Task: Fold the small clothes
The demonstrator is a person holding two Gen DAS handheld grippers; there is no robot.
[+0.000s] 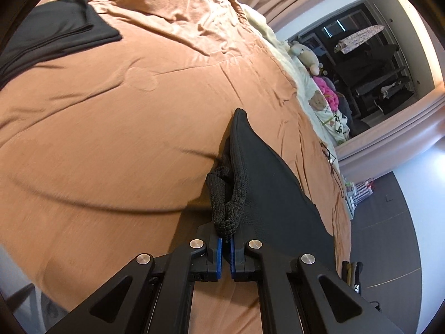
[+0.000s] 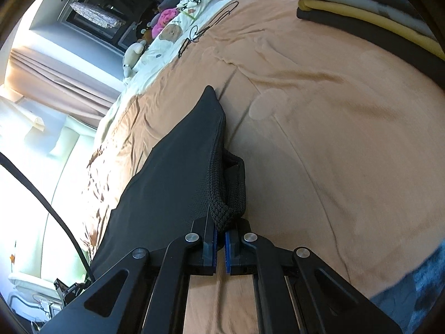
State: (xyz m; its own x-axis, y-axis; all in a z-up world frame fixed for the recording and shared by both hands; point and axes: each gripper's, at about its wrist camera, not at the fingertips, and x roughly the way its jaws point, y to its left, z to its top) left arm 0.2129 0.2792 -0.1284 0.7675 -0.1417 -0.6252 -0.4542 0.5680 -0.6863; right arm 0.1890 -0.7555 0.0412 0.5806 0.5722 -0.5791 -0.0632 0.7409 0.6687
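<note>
A small black garment (image 1: pixel 267 183) with a ribbed knit waistband is held stretched between both grippers above the orange bedspread (image 1: pixel 111 128). My left gripper (image 1: pixel 225 239) is shut on one end of the waistband. My right gripper (image 2: pixel 220 236) is shut on the other end of the same garment (image 2: pixel 172 178). The cloth hangs in a taut sheet between them, its far corner pointing up the bed. The blue pads (image 1: pixel 219 253) pinch the knit edge.
A folded black garment (image 1: pixel 55 36) lies at the far left of the bed. A stack of folded clothes (image 2: pixel 361 8) sits on the bed's corner. Soft toys and a printed blanket (image 1: pixel 319 97) line the bed's window side. A black cable (image 2: pixel 205 30) lies nearby.
</note>
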